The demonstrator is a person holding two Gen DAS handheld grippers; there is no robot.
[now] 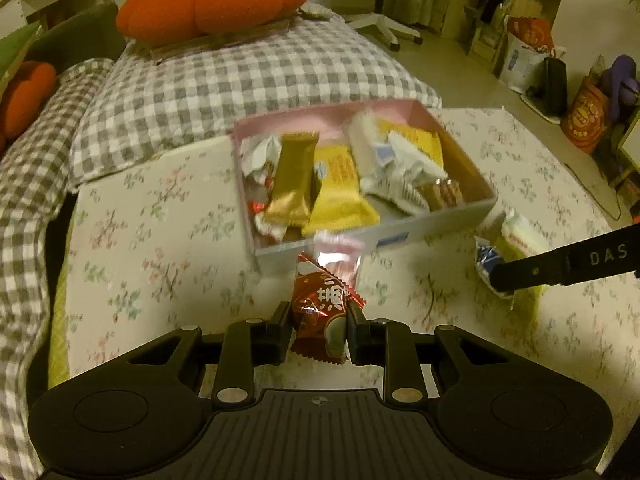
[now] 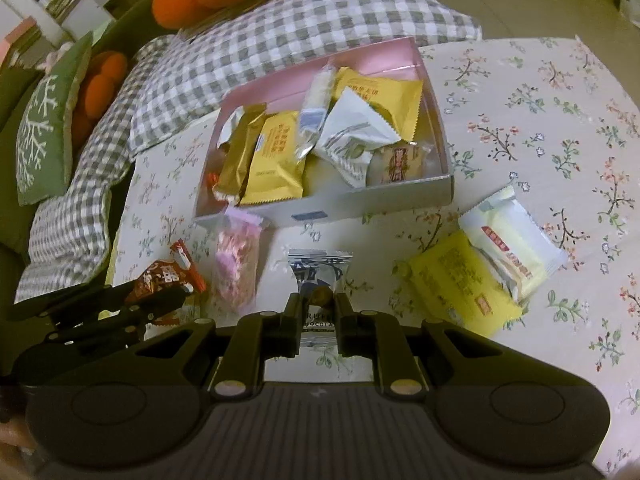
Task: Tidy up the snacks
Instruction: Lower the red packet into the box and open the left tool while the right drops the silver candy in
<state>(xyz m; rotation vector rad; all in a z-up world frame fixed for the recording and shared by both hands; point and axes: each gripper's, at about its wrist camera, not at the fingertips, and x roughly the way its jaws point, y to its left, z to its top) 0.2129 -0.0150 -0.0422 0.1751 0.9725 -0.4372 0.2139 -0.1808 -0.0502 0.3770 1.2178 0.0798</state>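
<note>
Left gripper (image 1: 318, 330) clamped on a red snack packet (image 1: 320, 312), near side of the pink box (image 2: 436, 120); the box holds gold, yellow and white wrapped snacks. Pink candy bag (image 2: 236, 268) lies just before its front wall. Right gripper (image 2: 318, 312) closed on a silver chocolate packet (image 2: 318, 270). Far right, yellow packet (image 2: 460, 284) and white packet (image 2: 512, 240) overlap on the floral tablecloth (image 2: 540, 120)

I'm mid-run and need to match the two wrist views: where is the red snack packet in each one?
Left wrist: the red snack packet sits low and central, clamped between the left gripper fingers.
Right wrist: the same packet is at the lower left, in the left gripper.
Shared landmark: the pink-lined box of snacks, beyond the packet in both views.
</note>
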